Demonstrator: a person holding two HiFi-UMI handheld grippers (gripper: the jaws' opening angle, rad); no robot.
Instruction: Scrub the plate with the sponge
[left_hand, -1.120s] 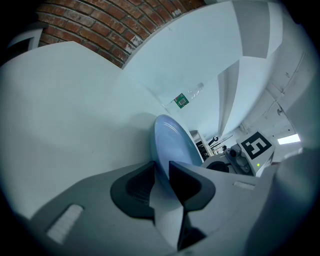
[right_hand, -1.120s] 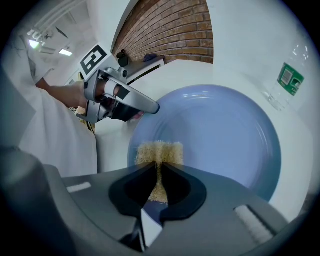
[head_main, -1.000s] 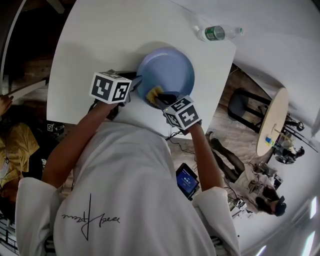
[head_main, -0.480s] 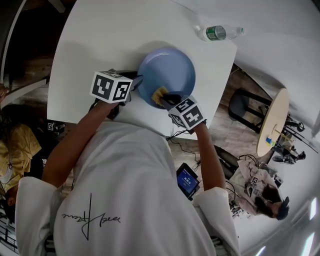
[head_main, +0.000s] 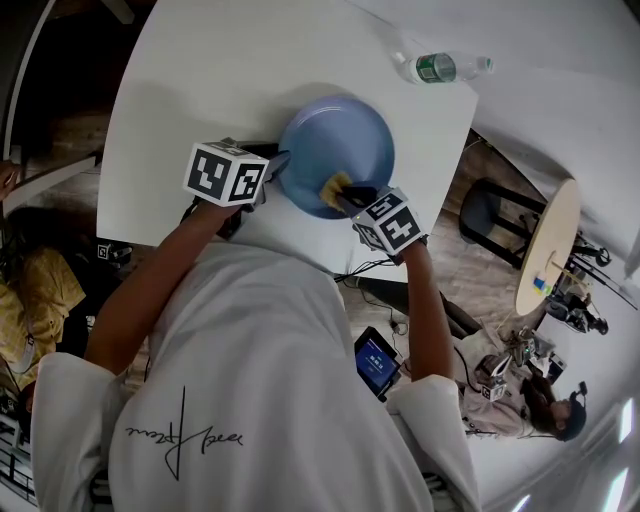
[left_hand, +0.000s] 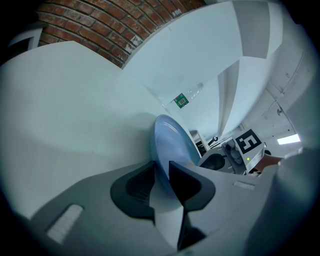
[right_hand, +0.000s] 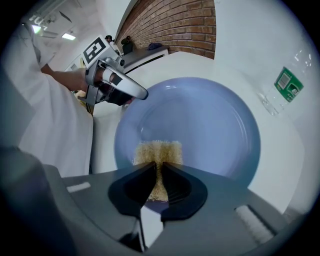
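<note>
A light blue plate (head_main: 340, 145) lies on the white table (head_main: 220, 80) near its front edge. My left gripper (head_main: 278, 163) is shut on the plate's left rim; the rim runs between its jaws in the left gripper view, where the plate (left_hand: 172, 142) stands edge-on. My right gripper (head_main: 350, 192) is shut on a yellow sponge (head_main: 334, 186) and presses it on the plate's near inner side. In the right gripper view the sponge (right_hand: 159, 152) sticks out past the jaws onto the plate (right_hand: 200, 125), with the left gripper (right_hand: 144, 93) at the rim beyond.
A clear plastic water bottle (head_main: 440, 67) with a green label lies at the table's far right corner. A round wooden side table (head_main: 545, 245) and a dark stool (head_main: 485, 210) stand on the floor to the right. People sit at lower right and far left.
My right gripper with the sponge has slid to the right along the plate's near side. The left gripper keeps its hold on the rim.
</note>
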